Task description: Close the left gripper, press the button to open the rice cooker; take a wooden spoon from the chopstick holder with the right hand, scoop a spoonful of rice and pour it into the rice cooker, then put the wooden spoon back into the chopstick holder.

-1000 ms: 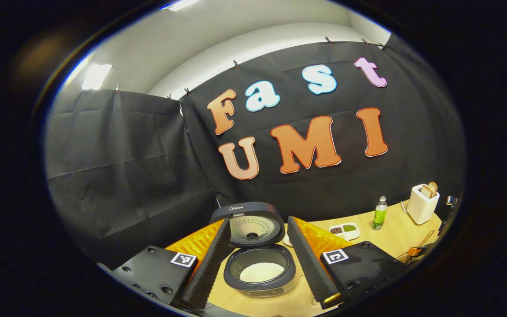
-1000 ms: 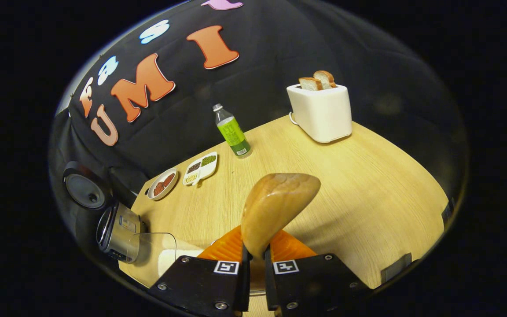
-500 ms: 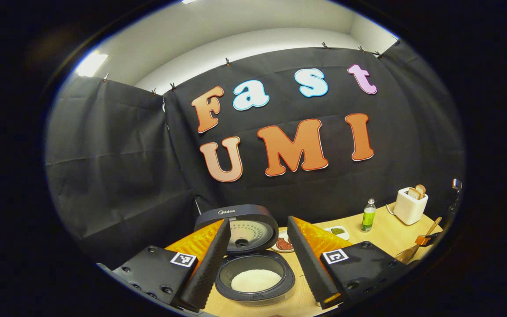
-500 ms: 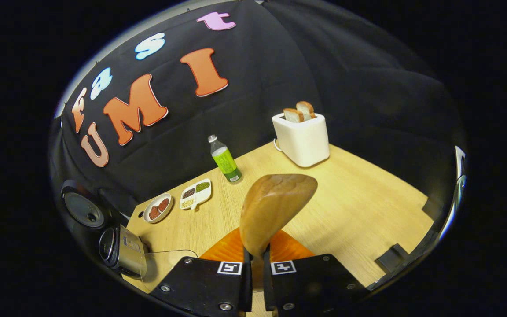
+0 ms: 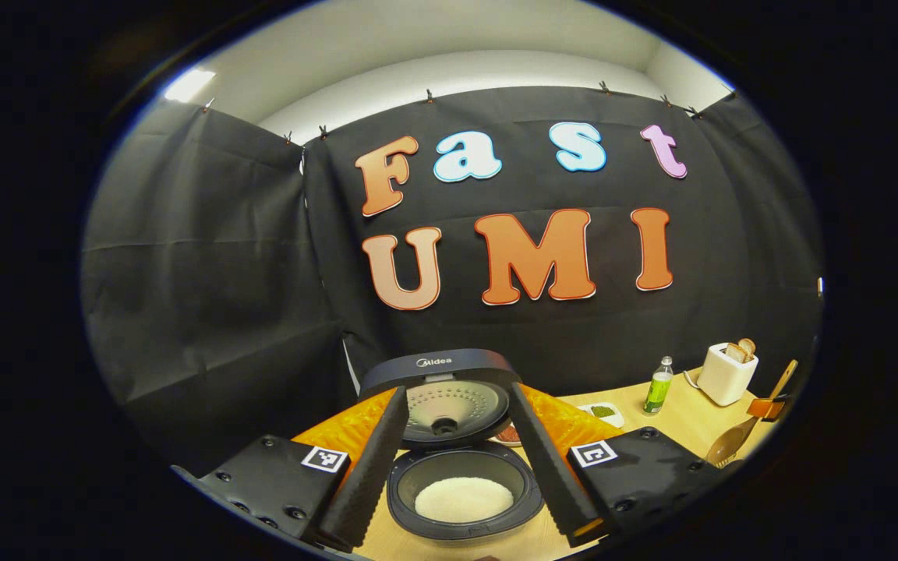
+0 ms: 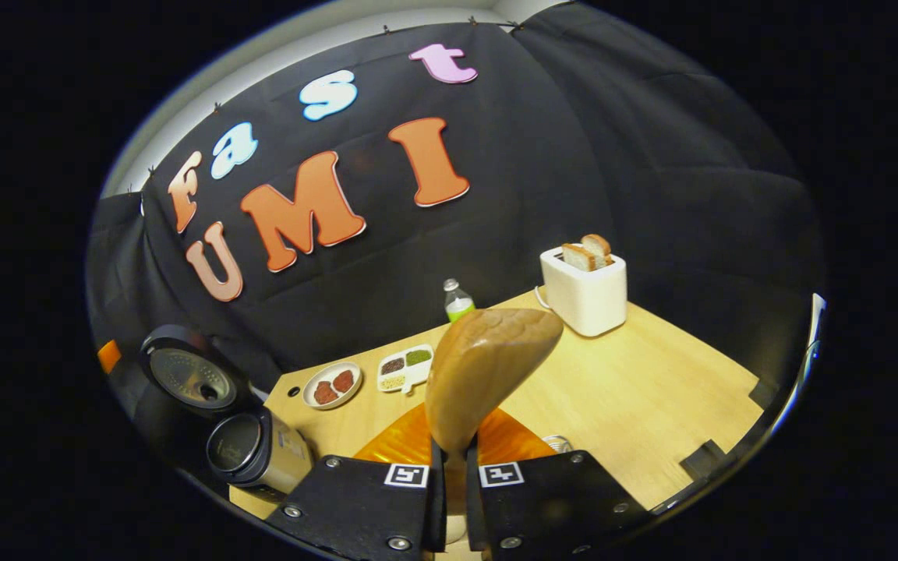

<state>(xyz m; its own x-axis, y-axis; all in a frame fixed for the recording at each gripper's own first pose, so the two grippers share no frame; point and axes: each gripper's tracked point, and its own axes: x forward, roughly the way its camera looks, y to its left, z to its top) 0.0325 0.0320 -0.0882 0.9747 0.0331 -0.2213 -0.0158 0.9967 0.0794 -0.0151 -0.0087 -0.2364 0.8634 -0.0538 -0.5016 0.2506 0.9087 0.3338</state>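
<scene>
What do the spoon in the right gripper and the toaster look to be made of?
Wooden spoon: wood, smooth satin finish, going by the tan tone and faint carved facets on its bowl. Toaster: probably plastic, possibly painted metal; plain matte white shell with rounded corners and no shine.

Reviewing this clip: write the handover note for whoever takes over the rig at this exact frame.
Left claw: open, empty, framing the rice cooker.
Right claw: shut on the wooden spoon, bowl up, above the table.
Cooker lid is up; white rice lies in the pot.
The spoon bowl's inside faces away, so I cannot tell if it is loaded.
Chopstick holder: not located.
Done: lid opened, spoon taken.
Left: confirm the scoop-and-pour was done, then return the spoon to the holder.
</scene>
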